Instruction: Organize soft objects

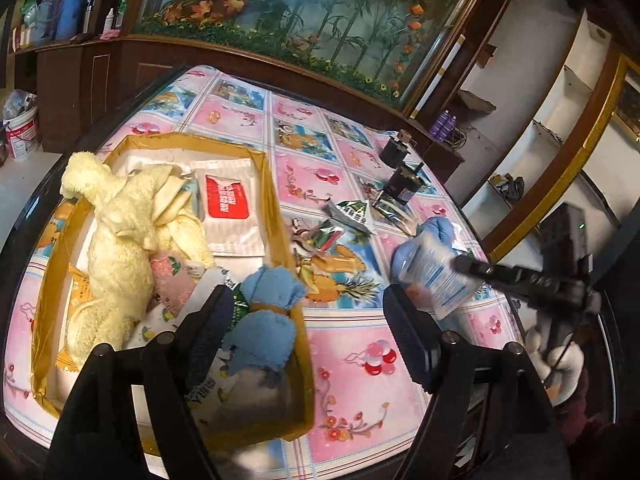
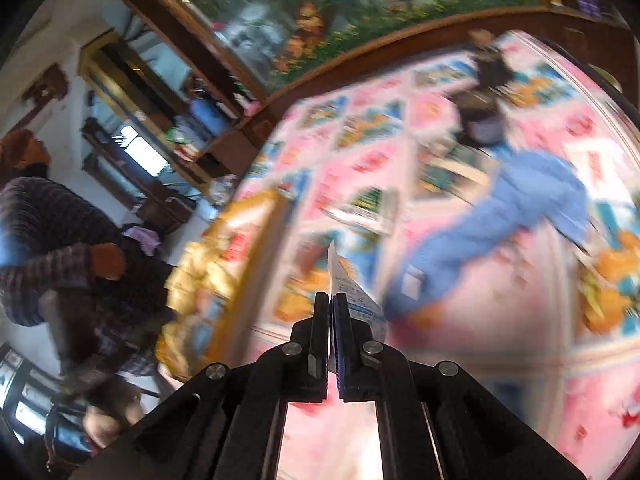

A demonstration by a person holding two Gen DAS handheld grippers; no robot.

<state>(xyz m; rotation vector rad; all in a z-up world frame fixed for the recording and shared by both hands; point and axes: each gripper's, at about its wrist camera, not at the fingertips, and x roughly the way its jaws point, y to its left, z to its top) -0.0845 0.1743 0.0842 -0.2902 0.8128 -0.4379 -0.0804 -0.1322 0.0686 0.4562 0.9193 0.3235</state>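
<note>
The left gripper [image 1: 308,320] is hovering at the near edge of the bench [image 1: 352,344], its fingers [image 1: 212,320] standing wide apart with nothing between them. Directly beyond it a blue towel [image 1: 266,312] is draping over the right wall of the cardboard box [image 1: 276,184], part inside and part hanging on the rim. The box is sitting on the left half of the patterned bench cover and is holding a yellow towel [image 1: 116,252] piled along its left side, a pink cloth [image 1: 172,280] near its middle, and a white packet with a red label [image 1: 230,204] lying flat toward the far right corner. To the right of the box, small foil packets [image 1: 340,220] are lying scattered on the cover, and two dark clips [image 1: 400,168] are standing farther back. The right gripper [image 2: 331,300] is showing its fingers [image 2: 320,320] pressed together on the edge of a thin white printed pouch [image 2: 352,284], which is sticking up from between them. In the left wrist view the same pouch [image 1: 432,268] is appearing blurred at the right side of the bench, above the cover, well apart from the box. The right wrist view is heavily motion-blurred; a blue cloth [image 2: 512,220] is lying on the cover beyond the pouch, details unclear.
</note>
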